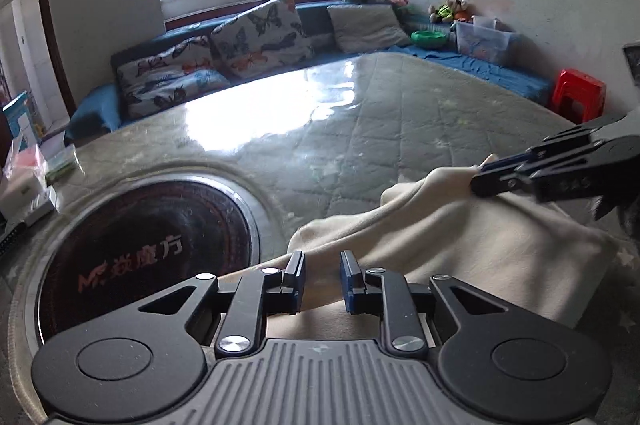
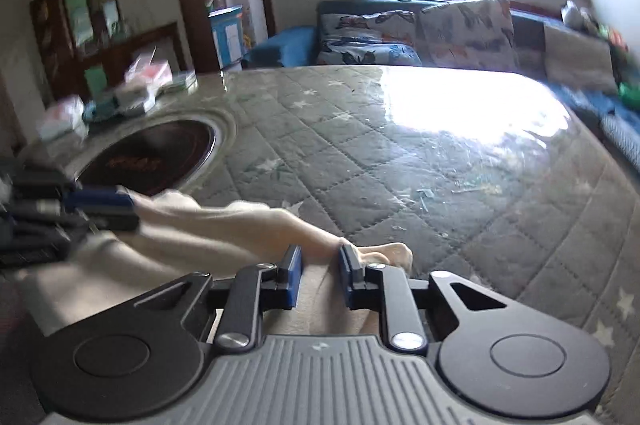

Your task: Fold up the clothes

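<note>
A cream fleece garment [image 1: 460, 249] lies on the quilted grey table cover [image 1: 360, 113], with a raised ridge of cloth running between my two grippers. My left gripper [image 1: 322, 259] sits at the garment's near left edge. Its jaws stand a little apart, and cloth lies slack in the gap. My right gripper [image 1: 480, 175] comes in from the right, and its tips pinch the garment's far edge. In the right wrist view the garment [image 2: 224, 225] bunches between the right gripper's [image 2: 320, 255] blue pads. The left gripper [image 2: 130, 211] appears blurred at the left, at the ridge's other end.
A round black hob [image 1: 152, 241] is set into the table left of the garment. Boxes and packets [image 1: 28, 185] crowd the table's left edge. A sofa with cushions [image 1: 240, 45] runs behind the table, and a red stool [image 1: 578, 93] stands at the far right.
</note>
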`<action>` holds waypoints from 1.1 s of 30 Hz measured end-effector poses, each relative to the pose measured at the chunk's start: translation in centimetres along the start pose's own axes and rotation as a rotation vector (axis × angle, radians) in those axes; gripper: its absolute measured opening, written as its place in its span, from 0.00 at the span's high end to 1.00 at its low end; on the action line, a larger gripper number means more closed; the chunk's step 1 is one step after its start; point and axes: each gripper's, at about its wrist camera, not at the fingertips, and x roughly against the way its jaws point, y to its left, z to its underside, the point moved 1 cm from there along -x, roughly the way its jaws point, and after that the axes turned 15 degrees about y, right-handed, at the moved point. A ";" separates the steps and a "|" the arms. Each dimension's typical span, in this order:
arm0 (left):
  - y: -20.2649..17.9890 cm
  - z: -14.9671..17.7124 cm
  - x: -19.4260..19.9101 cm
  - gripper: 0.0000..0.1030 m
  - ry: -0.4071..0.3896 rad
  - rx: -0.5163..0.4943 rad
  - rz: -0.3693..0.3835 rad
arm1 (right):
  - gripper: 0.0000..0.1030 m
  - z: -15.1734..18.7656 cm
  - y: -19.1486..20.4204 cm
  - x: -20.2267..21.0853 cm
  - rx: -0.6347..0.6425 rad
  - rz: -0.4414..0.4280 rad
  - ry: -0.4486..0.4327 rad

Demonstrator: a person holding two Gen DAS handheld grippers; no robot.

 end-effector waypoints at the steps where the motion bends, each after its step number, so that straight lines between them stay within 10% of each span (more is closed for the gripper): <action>1: 0.3 -0.1 -0.1 0.78 0.004 0.013 -0.007 | 0.82 -0.2 0.1 0.3 0.005 0.012 -0.004; 9: 0.4 -1.2 -0.7 0.77 0.021 0.007 -0.007 | 0.79 -2.4 2.8 0.4 0.143 -0.035 -0.029; 14: 0.5 -1.6 -1.3 0.59 0.033 -0.007 -0.036 | 0.74 -4.2 4.5 -2.2 0.198 -0.032 0.039; 33: 0.0 -0.6 2.0 0.64 -0.065 0.039 0.001 | 0.74 -3.0 5.6 -1.2 0.253 -0.055 0.016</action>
